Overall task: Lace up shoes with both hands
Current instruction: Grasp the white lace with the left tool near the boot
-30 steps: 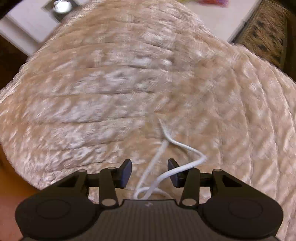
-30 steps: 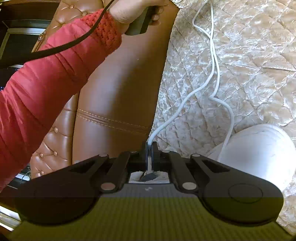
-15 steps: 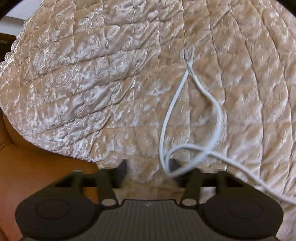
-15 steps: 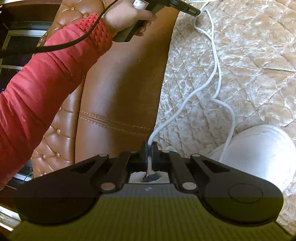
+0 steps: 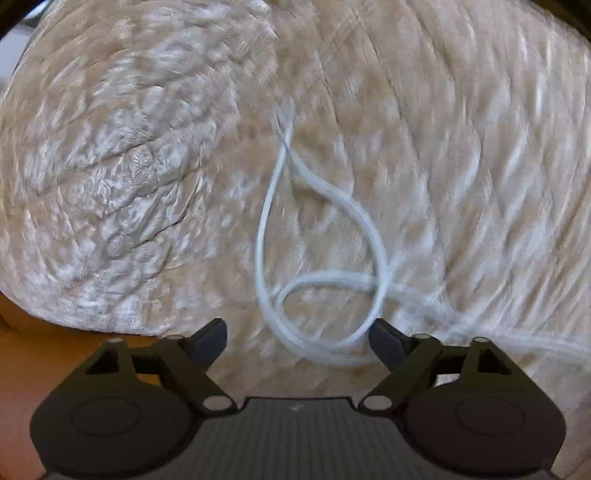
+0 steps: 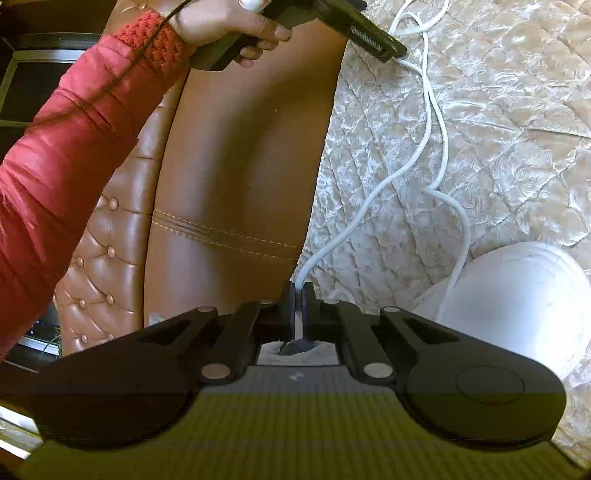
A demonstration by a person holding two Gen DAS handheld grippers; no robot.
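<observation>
The white lace (image 5: 373, 236) lies in a slack loop on the beige quilt (image 5: 122, 177). My left gripper (image 5: 297, 336) points down at it, its jaws opening. The loop's lower bend sits between the fingertips, and the pads do not press on it. In the right wrist view my right gripper (image 6: 299, 295) is shut on one strand of the lace (image 6: 428, 122). That strand runs up across the quilt toward the left gripper's tip (image 6: 399, 51). The other strand drops to the white shoe (image 6: 517, 302) at the lower right.
A brown leather padded edge (image 6: 240, 166) with tufted buttons borders the quilt (image 6: 509, 110) on the left. A hand (image 6: 236, 26) and a red sleeve (image 6: 74, 129) cross the upper left of the right wrist view. Dark furniture stands beyond.
The left jaws have spread wide and let the lace drop into a loop on the quilt. The left gripper tipped downward and came further into the right wrist view. The right gripper kept still.
</observation>
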